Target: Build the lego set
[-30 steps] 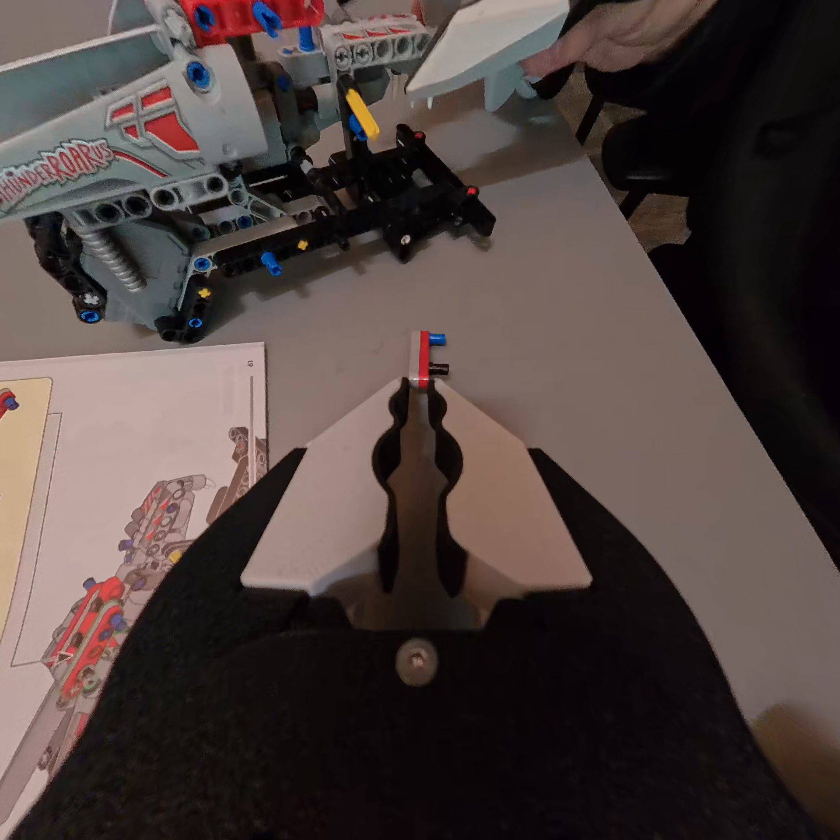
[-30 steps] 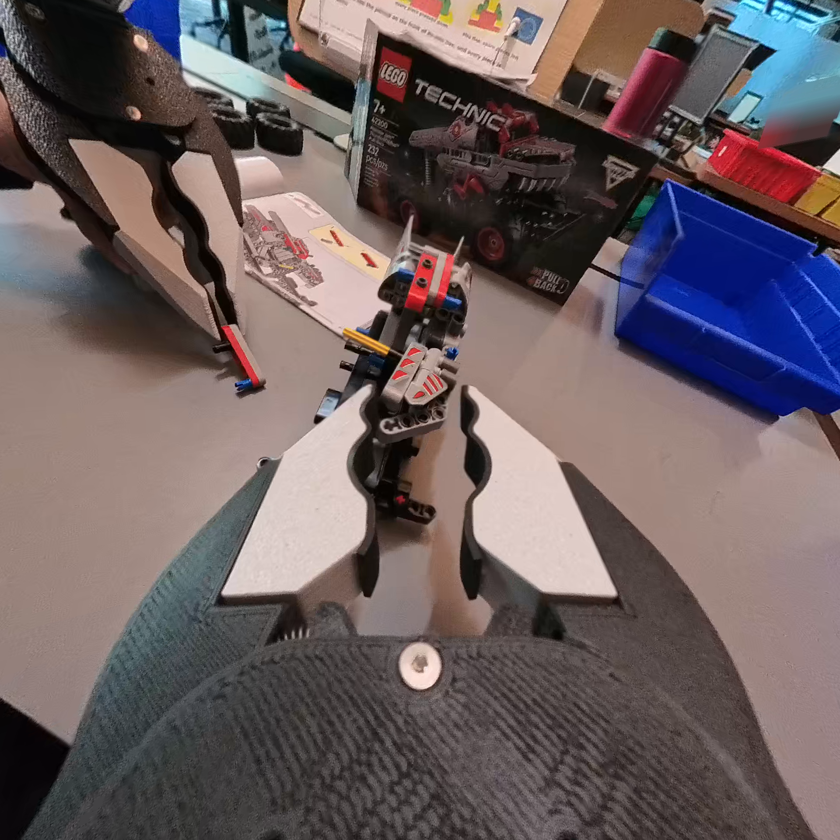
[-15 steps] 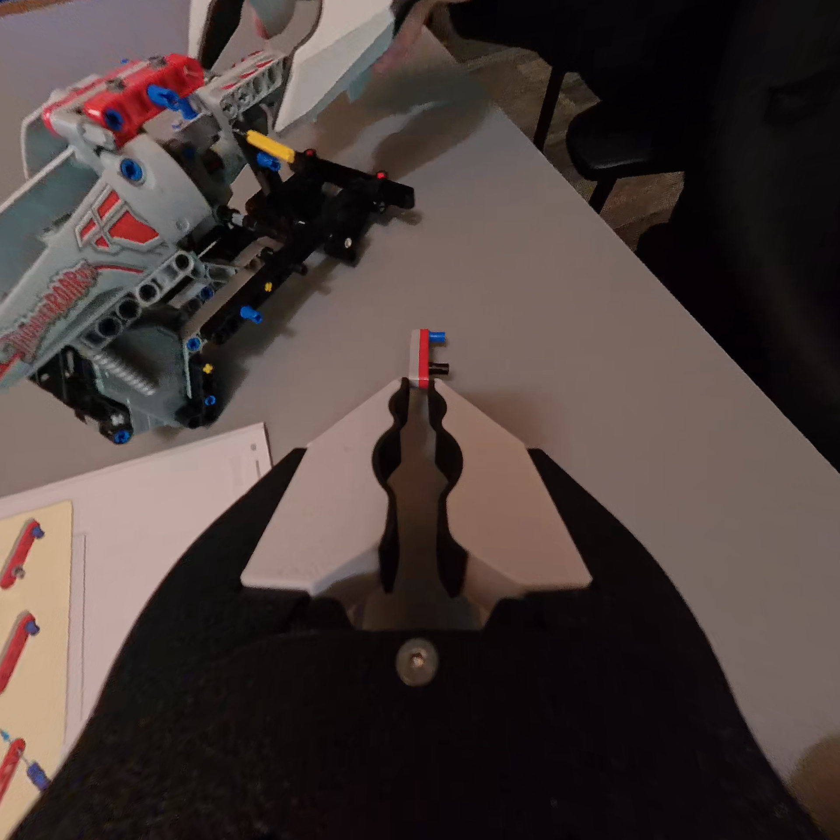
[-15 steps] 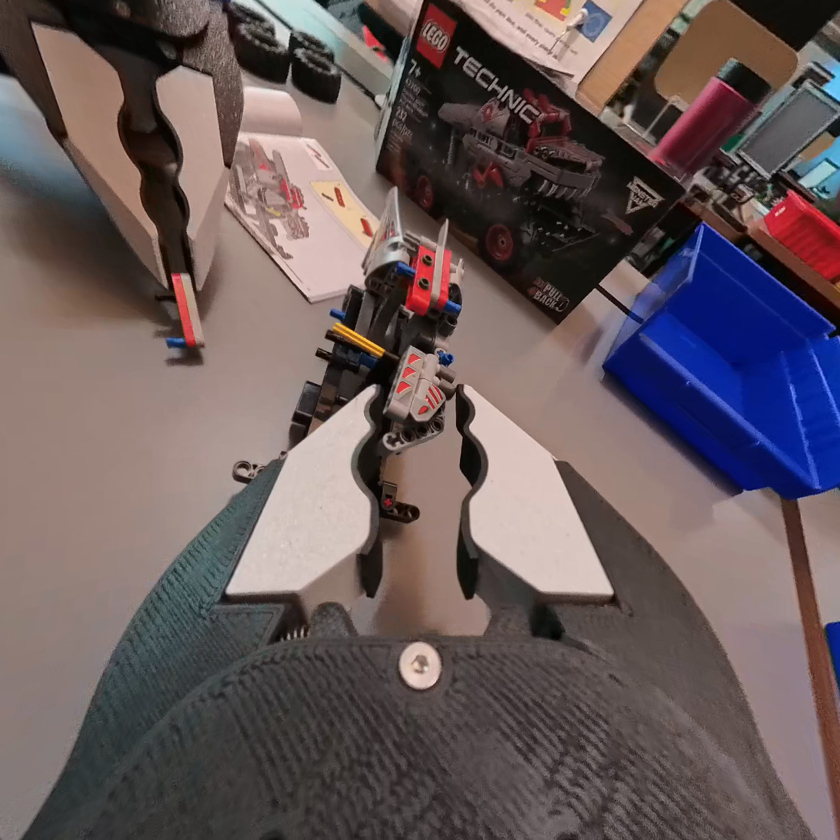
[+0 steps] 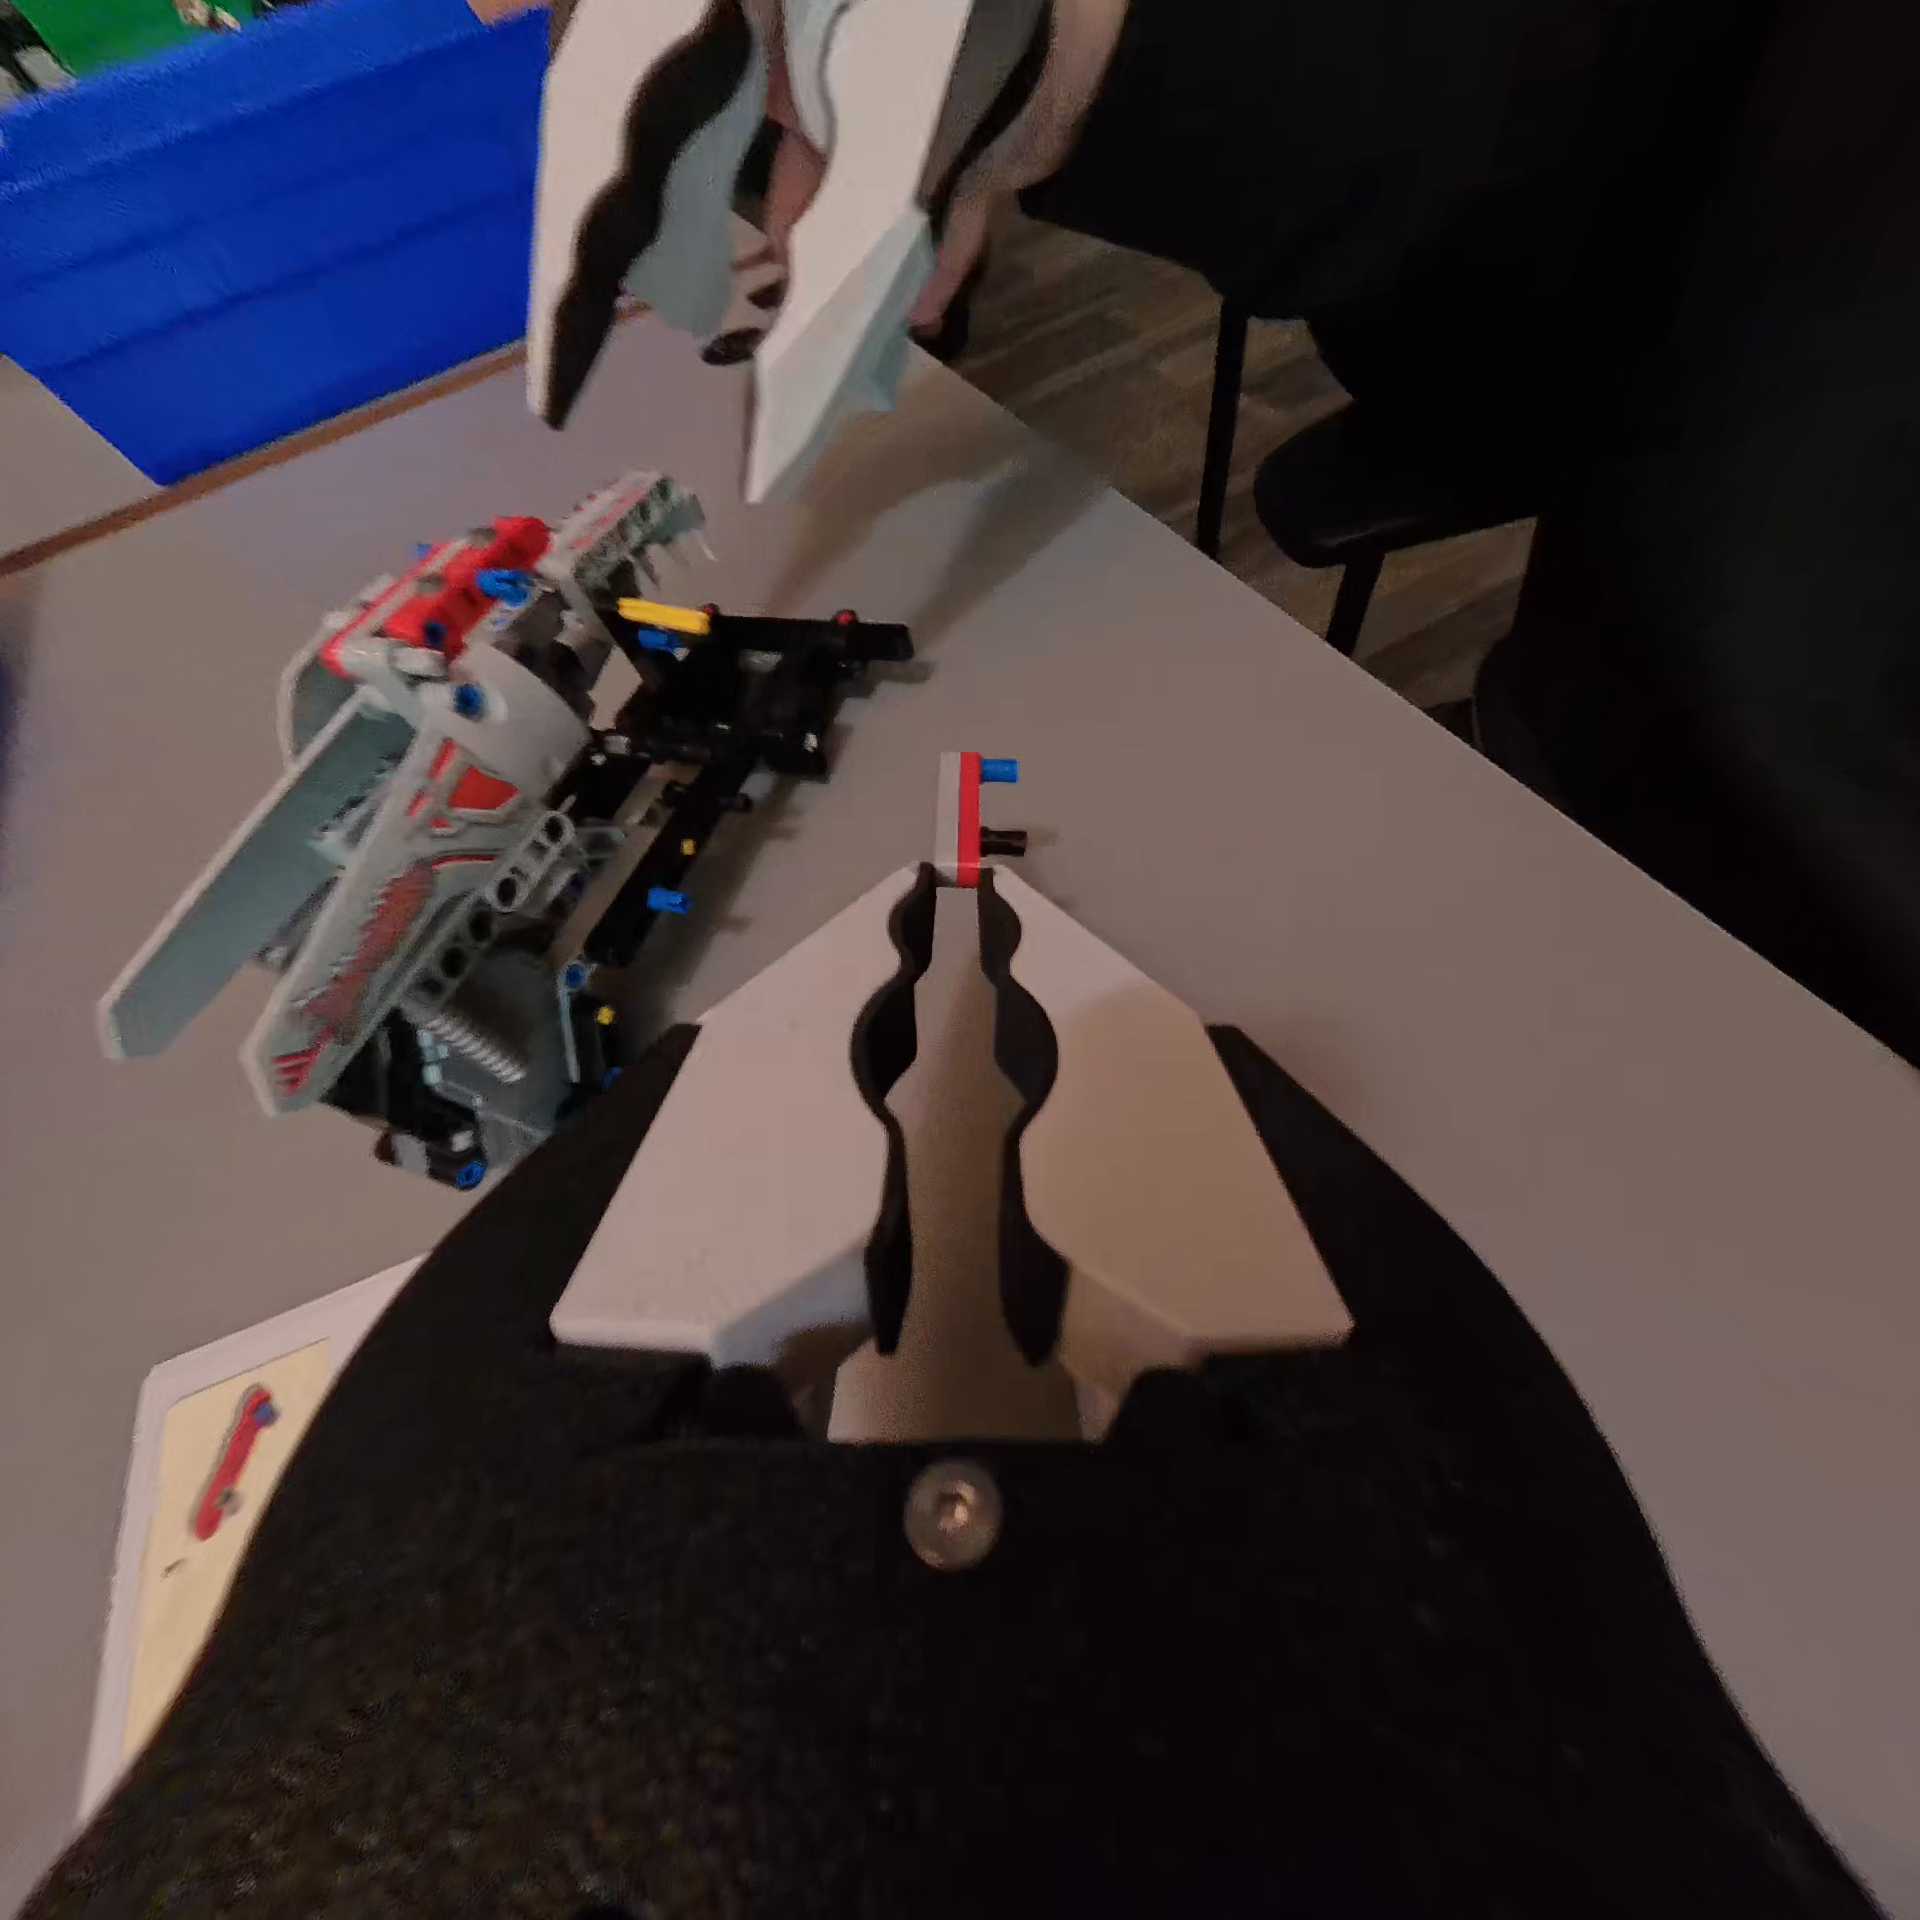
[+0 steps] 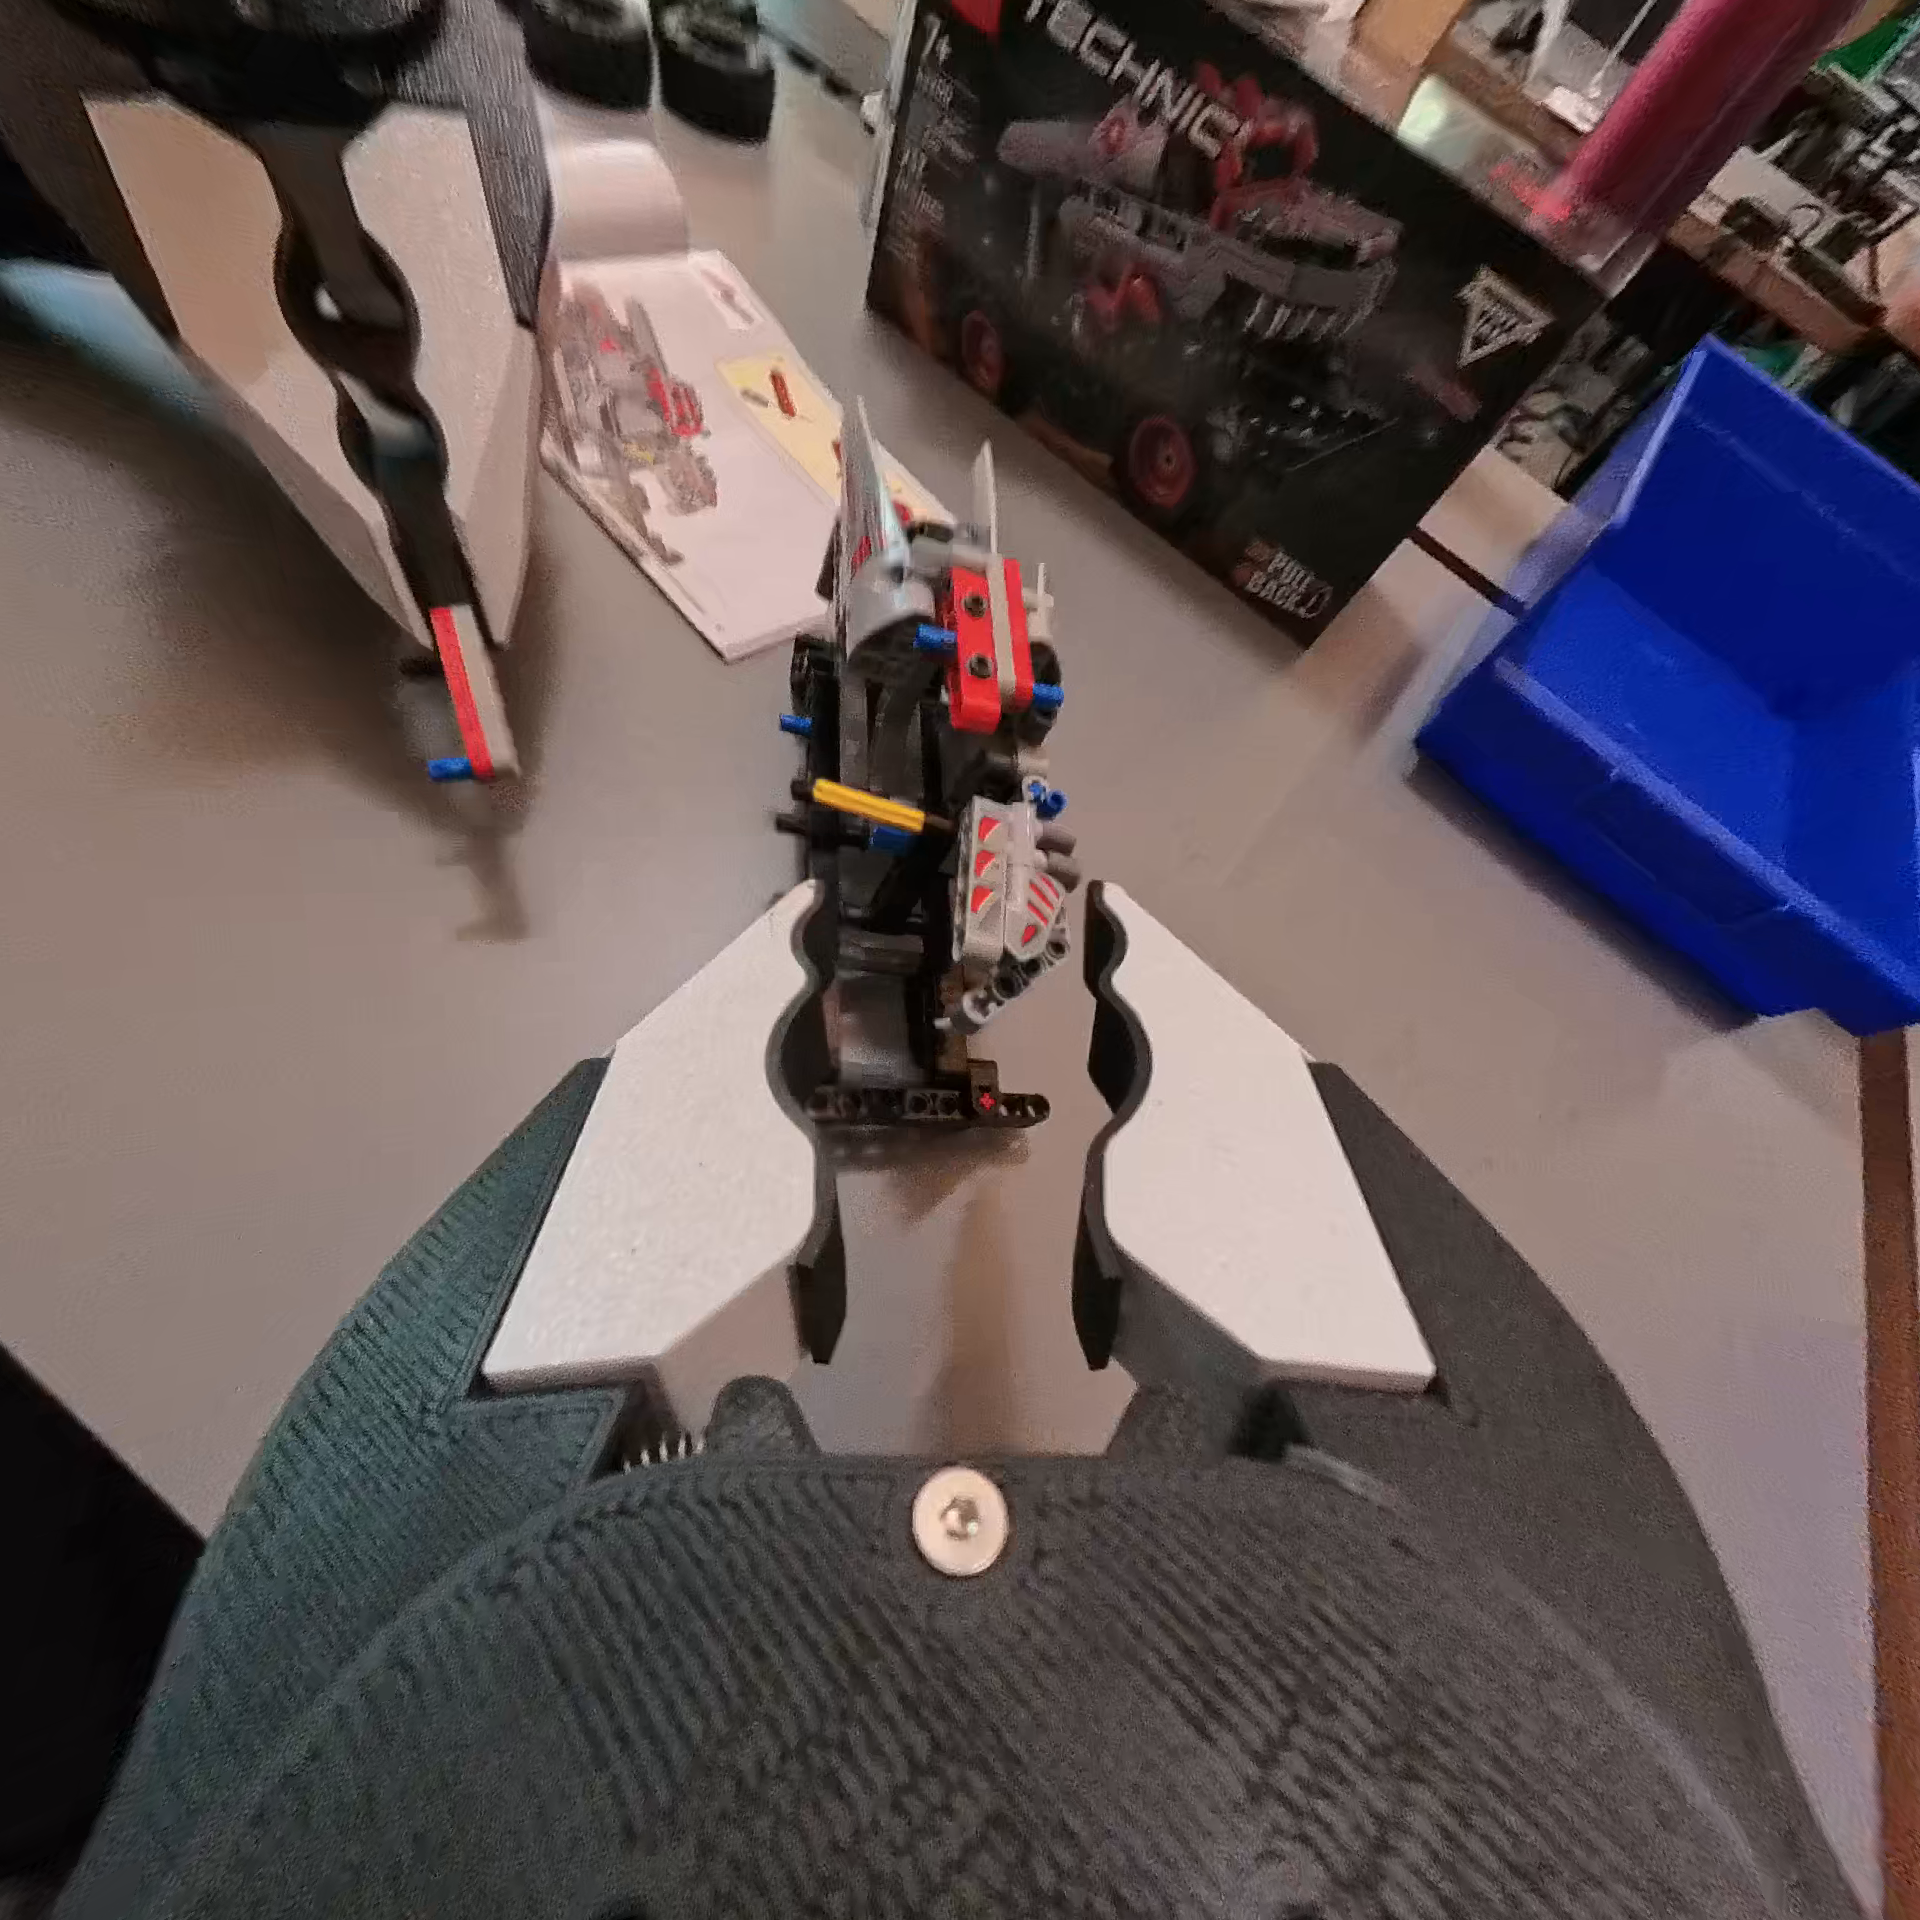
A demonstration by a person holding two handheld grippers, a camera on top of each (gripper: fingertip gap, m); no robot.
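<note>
The half-built grey, red and black lego vehicle [image 5: 447,831] lies on the grey table [image 5: 1299,935]. My left gripper [image 5: 956,883] is shut on a short red and grey beam [image 5: 961,816] with a blue and a black pin, held just right of the vehicle's black chassis. The right wrist view also shows this gripper [image 6: 457,623] with the beam [image 6: 473,691] pointing down, just above the table. My right gripper [image 6: 951,904] is open and empty, and the vehicle's [image 6: 925,748] black end lies between its fingers. The left wrist view shows it [image 5: 655,452] hovering above the vehicle's far end.
An instruction booklet [image 6: 707,457] lies behind the vehicle and also shows in the left wrist view [image 5: 208,1455]. The set's dark box [image 6: 1195,270] stands at the back. A blue bin [image 6: 1714,665] is at the right. Black tyres [image 6: 665,52] lie far back. The table edge and a chair [image 5: 1351,499] are close by.
My right gripper has moved in on the vehicle's black end, still open. My left gripper has turned and lifted a little with the beam still held.
</note>
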